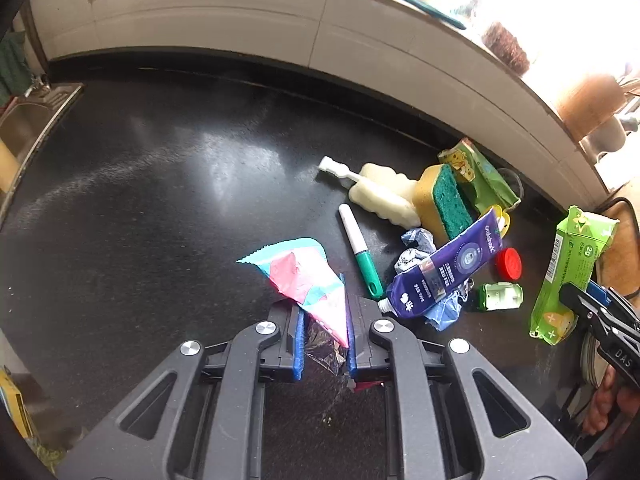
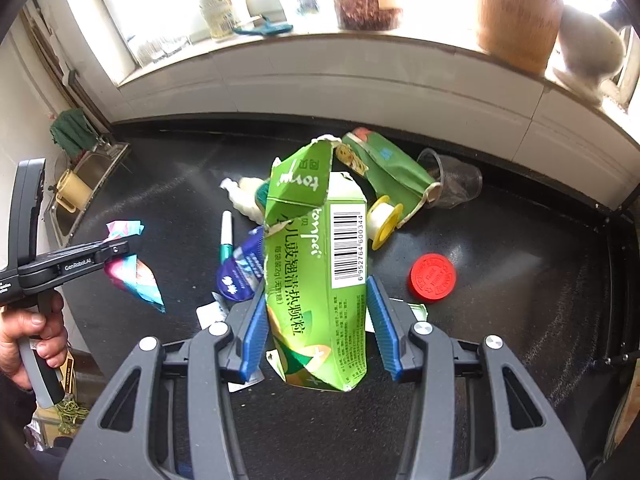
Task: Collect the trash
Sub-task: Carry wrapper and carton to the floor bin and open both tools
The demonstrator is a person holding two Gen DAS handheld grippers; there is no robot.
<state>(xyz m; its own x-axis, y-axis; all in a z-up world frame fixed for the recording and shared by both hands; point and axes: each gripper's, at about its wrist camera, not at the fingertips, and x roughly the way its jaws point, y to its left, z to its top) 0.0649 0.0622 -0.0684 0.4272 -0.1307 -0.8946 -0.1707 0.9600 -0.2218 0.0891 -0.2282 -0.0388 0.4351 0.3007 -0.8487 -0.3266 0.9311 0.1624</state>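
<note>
With the left gripper [image 1: 324, 336] jaws clamped on a crumpled pink-and-blue plastic wrapper [image 1: 304, 276] and the right gripper [image 2: 316, 328] jaws on a torn green cardboard box [image 2: 320, 280], much litter, judging by the purple squeezed tube [image 1: 440, 276] and red round cap [image 2: 432, 278], remains on the black counter [image 1: 160, 200].

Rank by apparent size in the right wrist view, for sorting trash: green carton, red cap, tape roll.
1. Green carton, though it is held nearest the camera, which inflates it.
2. Red cap.
3. Tape roll, close to the cap; it lies farther away, so unsure.

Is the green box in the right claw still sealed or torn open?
Torn open: the green box has ragged, splayed top flaps and a crumpled body, pinched in the right claw.
</note>
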